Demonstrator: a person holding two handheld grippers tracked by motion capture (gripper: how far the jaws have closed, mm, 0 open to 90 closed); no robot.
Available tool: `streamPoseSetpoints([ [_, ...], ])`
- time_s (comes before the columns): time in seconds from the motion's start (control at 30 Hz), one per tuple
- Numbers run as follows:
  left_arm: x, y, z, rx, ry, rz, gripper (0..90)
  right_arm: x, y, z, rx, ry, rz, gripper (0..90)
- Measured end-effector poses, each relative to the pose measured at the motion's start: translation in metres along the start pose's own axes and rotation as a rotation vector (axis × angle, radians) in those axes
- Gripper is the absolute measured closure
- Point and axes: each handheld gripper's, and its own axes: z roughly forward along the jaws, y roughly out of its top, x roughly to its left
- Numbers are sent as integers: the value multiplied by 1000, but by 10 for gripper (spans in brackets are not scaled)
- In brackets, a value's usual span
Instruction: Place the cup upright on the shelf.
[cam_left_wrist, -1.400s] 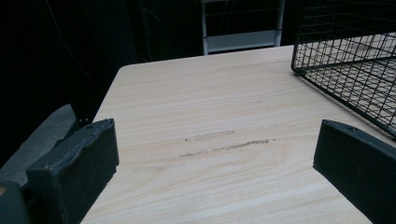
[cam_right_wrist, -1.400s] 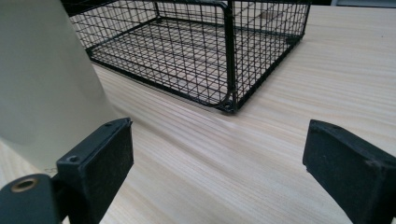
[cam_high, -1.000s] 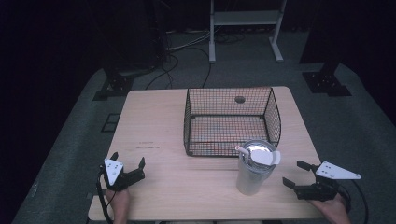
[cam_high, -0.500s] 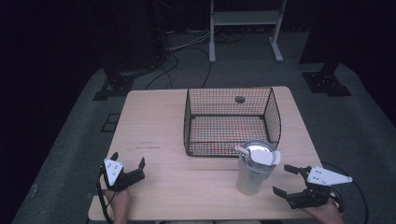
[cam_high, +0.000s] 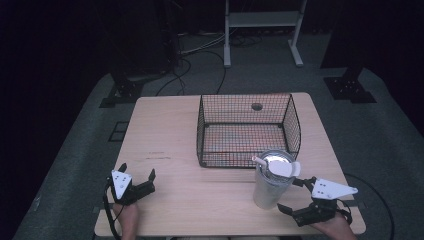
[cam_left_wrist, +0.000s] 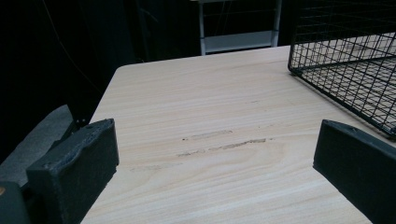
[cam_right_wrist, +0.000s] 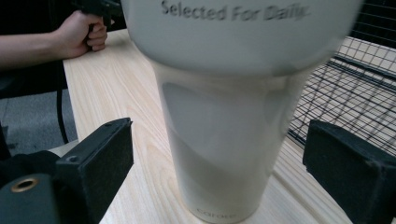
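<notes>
A tall cream tumbler (cam_high: 270, 187) with a lid and straw stands upright on the wooden table (cam_high: 165, 130), just in front of the black wire basket (cam_high: 248, 131). In the right gripper view the tumbler (cam_right_wrist: 224, 140) looms close, printed "Selected For Daily". My right gripper (cam_high: 292, 196) is open at the tumbler's right side. Its jaws stand wide on either side of the cup's lower body without touching it, as the right gripper (cam_right_wrist: 219, 134) view shows. My left gripper (cam_high: 137, 172) rests open near the table's front left corner, with nothing between its jaws and bare wood ahead of the left gripper (cam_left_wrist: 215, 136).
The basket (cam_left_wrist: 345, 60) holds nothing that I can see and has a small round table hole (cam_high: 257, 106) behind it. The person's other hand (cam_right_wrist: 79, 35) shows beyond the tumbler. Cables (cam_high: 190, 70) and a metal stand (cam_high: 260, 30) lie on the dark floor past the table.
My right gripper has moved left and turned in toward the tumbler, so its open jaws now flank the cup. The left gripper has stayed put.
</notes>
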Motion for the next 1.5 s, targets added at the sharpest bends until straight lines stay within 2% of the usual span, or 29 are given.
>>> streamPoseSetpoints([
  [0.33,0,0,0,-2,-6,-2,0,1,6,15,-26,-26,-30,77],
  [0.73,0,0,0,-4,-9,-4,0,-3,8,33,-57,-27,-31,75],
  [1.13,0,0,-1,-8,-12,-7,0,-6,9,41,-96,-9,-25,66],
  [1.5,1,0,-1,-12,-14,-11,0,-8,9,42,-109,5,-22,78],
])
